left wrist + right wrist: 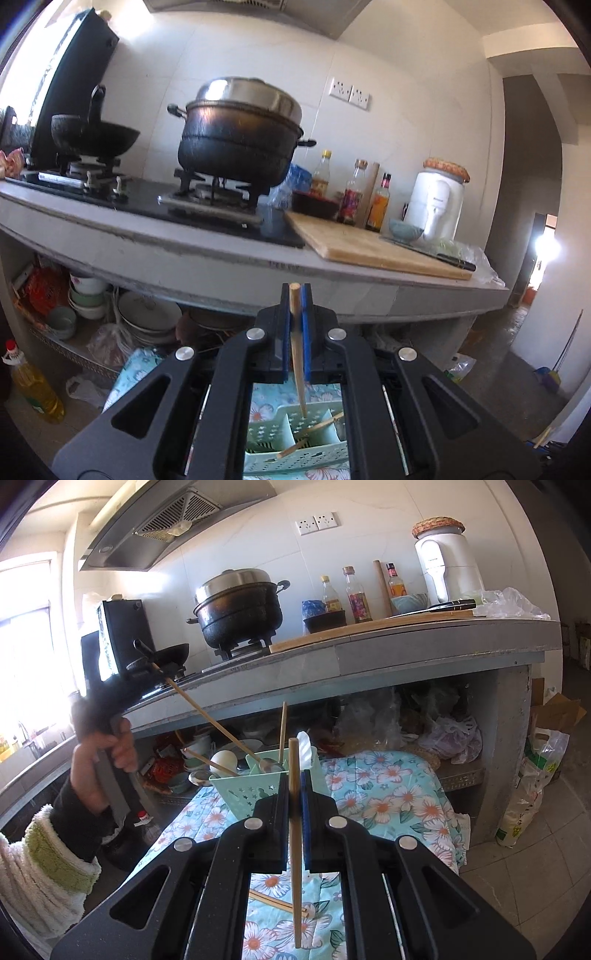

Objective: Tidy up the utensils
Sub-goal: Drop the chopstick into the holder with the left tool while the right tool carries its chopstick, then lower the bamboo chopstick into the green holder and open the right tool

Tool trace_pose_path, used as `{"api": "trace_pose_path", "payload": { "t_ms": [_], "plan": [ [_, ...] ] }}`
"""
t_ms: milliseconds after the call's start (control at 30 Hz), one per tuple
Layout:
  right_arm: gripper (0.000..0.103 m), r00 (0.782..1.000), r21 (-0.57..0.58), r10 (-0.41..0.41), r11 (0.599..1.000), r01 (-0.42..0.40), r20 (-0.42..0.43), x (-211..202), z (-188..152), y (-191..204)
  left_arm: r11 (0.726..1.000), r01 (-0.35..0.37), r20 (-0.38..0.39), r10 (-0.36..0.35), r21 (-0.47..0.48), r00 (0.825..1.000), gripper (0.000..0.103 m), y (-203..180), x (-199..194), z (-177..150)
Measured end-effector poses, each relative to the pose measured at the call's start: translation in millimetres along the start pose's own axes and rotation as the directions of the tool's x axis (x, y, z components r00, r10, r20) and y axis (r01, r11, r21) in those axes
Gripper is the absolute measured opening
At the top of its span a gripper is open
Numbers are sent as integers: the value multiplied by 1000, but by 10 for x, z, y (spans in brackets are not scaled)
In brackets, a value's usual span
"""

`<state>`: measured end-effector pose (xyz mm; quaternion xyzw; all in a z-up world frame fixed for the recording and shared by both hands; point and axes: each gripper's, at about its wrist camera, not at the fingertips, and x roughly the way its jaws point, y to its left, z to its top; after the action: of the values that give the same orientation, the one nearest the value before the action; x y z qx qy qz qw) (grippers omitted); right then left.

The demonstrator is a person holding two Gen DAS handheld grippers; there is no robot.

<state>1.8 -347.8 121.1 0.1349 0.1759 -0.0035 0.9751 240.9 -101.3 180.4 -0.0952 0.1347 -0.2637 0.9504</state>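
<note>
Both chopsticks are pinched upright so they can drop tip-first into the caddy. The left chopstick [297, 343] hangs with its thin end right above the caddy [295, 441], a mint plastic organizer with dividers that already has a couple of sticks lying across its slots. Looks like it's lined up for a straight drop into a compartment. The left hand-held gripper [296, 295] is clenched on that chopstick near its thick end, which leaves most of the length free below.

The right hand-held gripper [295, 779] is also clamped on a chopstick [294, 834], held vertical just in front of the caddy [251, 790], probably waiting its turn. One more chopstick [275, 904] lies on the floral cloth [388, 794] near its front edge, beside a white spoon [309, 912]. The caddy sits on that cloth, below the tabletop [406, 646] with the stove.
</note>
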Motion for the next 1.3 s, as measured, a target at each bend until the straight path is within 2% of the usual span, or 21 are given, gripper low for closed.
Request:
{"api": "trace_pose_path", "payload": {
  "t_ms": [300, 400, 467, 733, 833, 933, 1100, 1233, 1300],
  "plan": [
    [6, 1000, -13, 3, 1000, -3, -2, -26, 21, 41, 1000, -2, -46, 3, 13, 999, 6, -34, 283, -298],
    [6, 1000, -19, 3, 1000, -3, -3, -39, 24, 59, 1000, -6, -39, 6, -11, 999, 24, 2, 256, -310],
    [6, 1000, -23, 2, 1000, -2, -6, -44, 27, 66, 1000, -6, -26, 5, -26, 1000, 29, 26, 200, -292],
    [6, 1000, -42, 13, 999, -12, 22, -52, 157, 122, 998, -14, 18, 14, -54, 1000, 69, 133, -261, -178],
    [6, 998, -49, 53, 998, -51, 46, -29, 314, 152, 998, -24, -15, 23, -54, 1000, 80, 202, -453, -277],
    [6, 991, -77, 105, 992, -99, 80, 33, 552, 232, 998, -39, -77, 35, -48, 996, 84, 295, -604, -487],
    [6, 974, -126, 185, 978, -168, 135, 220, 988, 414, 994, -89, -204, 74, -69, 976, 89, 517, -838, -1025],
    [6, 961, -159, 220, 968, -194, 168, 475, 1331, 602, 990, -125, -339, 97, -62, 936, 89, 629, -925, -1528],
    [6, 958, -165, 226, 966, -197, 178, 619, 1473, 675, 988, -146, -382, 121, -39, 916, 89, 651, -981, -1743]
  ]
}}
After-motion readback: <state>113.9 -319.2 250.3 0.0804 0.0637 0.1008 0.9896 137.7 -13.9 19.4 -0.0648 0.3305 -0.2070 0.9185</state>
